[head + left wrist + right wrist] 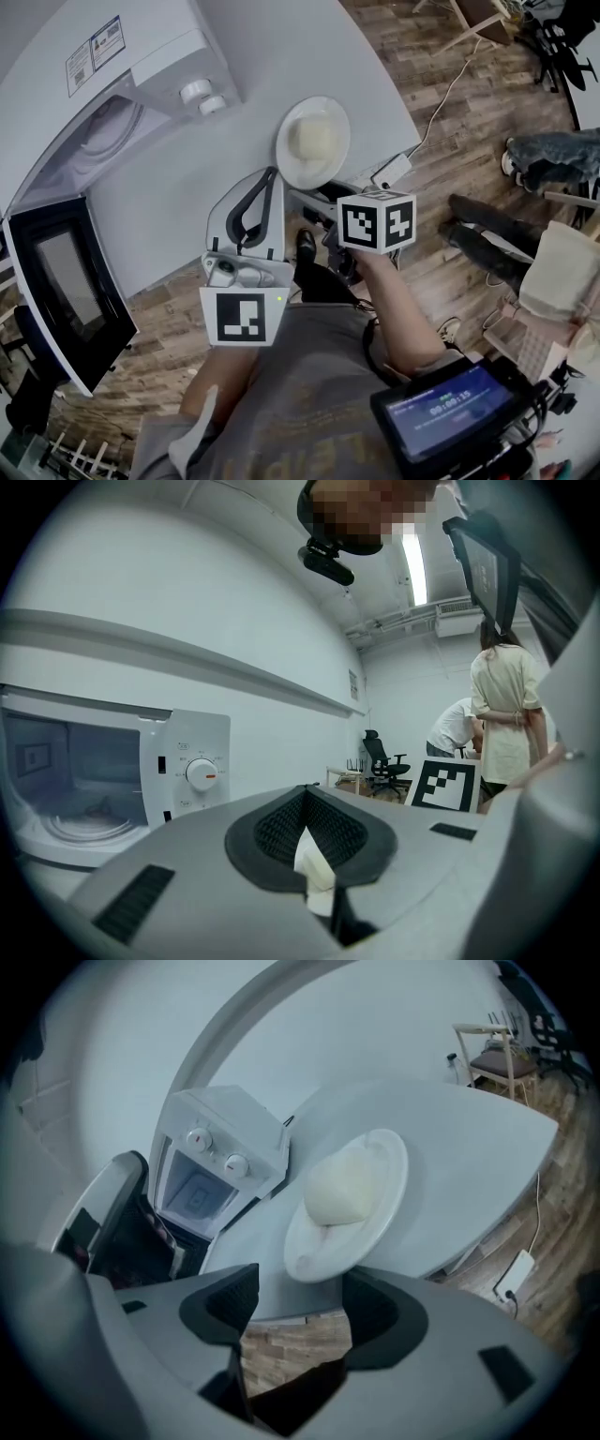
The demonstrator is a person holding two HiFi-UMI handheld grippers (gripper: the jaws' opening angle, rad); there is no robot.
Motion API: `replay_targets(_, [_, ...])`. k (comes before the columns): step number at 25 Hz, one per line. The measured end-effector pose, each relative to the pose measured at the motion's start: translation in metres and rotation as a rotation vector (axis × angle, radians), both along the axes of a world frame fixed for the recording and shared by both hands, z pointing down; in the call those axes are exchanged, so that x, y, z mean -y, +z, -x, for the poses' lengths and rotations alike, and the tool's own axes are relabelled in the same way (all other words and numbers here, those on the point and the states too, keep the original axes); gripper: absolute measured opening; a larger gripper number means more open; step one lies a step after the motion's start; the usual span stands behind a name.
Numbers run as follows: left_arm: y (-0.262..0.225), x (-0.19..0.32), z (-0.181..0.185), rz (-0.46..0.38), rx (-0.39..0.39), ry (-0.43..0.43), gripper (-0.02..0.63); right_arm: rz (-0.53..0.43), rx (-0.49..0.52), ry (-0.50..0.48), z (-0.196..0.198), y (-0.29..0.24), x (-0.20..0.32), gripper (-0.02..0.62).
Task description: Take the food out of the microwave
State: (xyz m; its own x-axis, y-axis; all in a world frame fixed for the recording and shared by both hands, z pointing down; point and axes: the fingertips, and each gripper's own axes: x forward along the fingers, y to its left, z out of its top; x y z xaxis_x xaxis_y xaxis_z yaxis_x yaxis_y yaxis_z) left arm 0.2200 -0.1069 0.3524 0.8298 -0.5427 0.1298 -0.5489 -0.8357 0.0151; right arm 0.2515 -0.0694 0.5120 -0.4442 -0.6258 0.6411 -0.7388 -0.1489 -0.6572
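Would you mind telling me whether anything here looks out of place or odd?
Nothing is spilled or damaged. The plate with the food sits close to the near edge of the table, and the microwave door stands wide open.

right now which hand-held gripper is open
The right hand-held gripper: its jaws stand wide apart with nothing between them, the plate of food just beyond. The left hand-held gripper has its jaws together.

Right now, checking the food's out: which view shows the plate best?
Head view: the plate, food on it, shows nearly whole from above. Right gripper view: tilted, near rim at the claw. Left gripper view: not clearly seen.
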Motion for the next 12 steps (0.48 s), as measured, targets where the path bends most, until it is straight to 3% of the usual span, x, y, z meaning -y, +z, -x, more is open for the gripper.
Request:
replay_targets(4, [-0.001,-0.002,0.003,-0.003,-0.004,-0.002,0.006,0.020,-0.045,-0.046,0.006,0.004,-0.008,0.285])
replay_targets(12, [-0.001,-0.010,0.007,-0.005,-0.001,-0.009,0.006,0.006,-0.036,-0.030,0.006,0.004,-0.015,0.268])
